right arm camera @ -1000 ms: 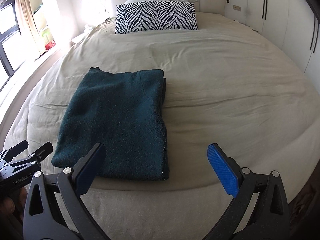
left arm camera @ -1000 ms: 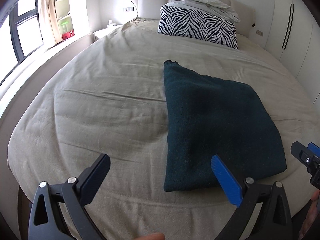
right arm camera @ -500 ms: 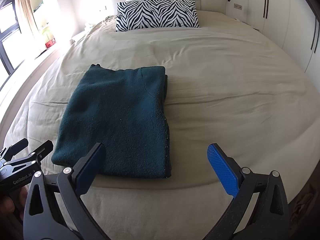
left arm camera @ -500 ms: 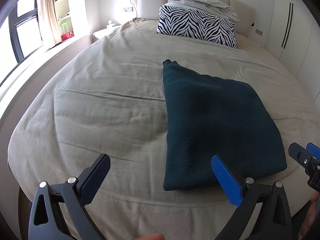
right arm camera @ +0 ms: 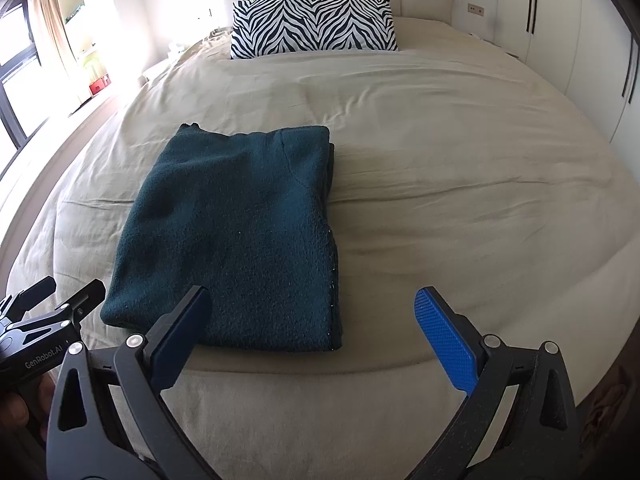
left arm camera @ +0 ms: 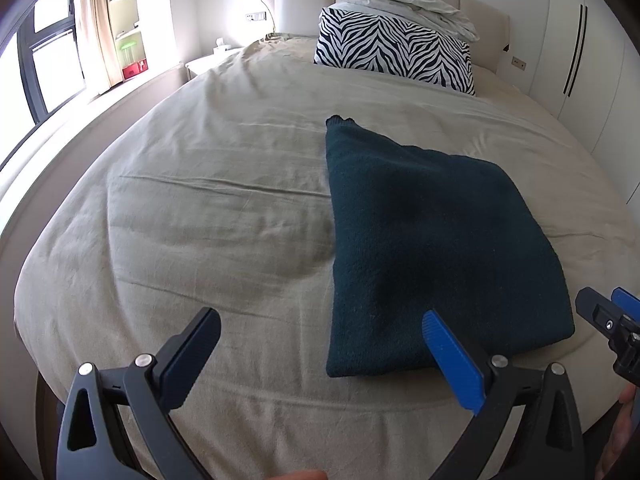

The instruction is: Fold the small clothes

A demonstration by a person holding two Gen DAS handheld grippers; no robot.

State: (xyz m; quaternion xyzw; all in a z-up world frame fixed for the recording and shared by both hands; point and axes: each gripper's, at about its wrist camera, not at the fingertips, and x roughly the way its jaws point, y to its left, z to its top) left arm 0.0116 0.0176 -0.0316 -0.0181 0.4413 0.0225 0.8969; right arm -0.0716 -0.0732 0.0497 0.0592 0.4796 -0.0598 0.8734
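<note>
A dark teal knitted garment (left arm camera: 432, 248) lies folded into a flat rectangle on the beige bed (left arm camera: 208, 216), near its front edge. It also shows in the right wrist view (right arm camera: 240, 236). My left gripper (left arm camera: 320, 344) is open and empty, held above the bed's front edge, to the left of the garment's near corner. It shows at the left edge of the right wrist view (right arm camera: 52, 296). My right gripper (right arm camera: 312, 320) is open and empty, above the garment's near right corner. It appears at the right edge of the left wrist view (left arm camera: 608, 316).
A zebra-striped pillow (left arm camera: 396, 52) with a crumpled pale duvet (left arm camera: 408, 0) on it stands at the headboard. A window and curtain (left arm camera: 92, 28) are on the left, white wardrobe doors (left arm camera: 592, 52) on the right. The bedsheet (right arm camera: 460, 184) is wrinkled.
Both grippers have drifted slightly, so the garment sits a little lower in the right wrist view. Both stay open. The garment has not moved.
</note>
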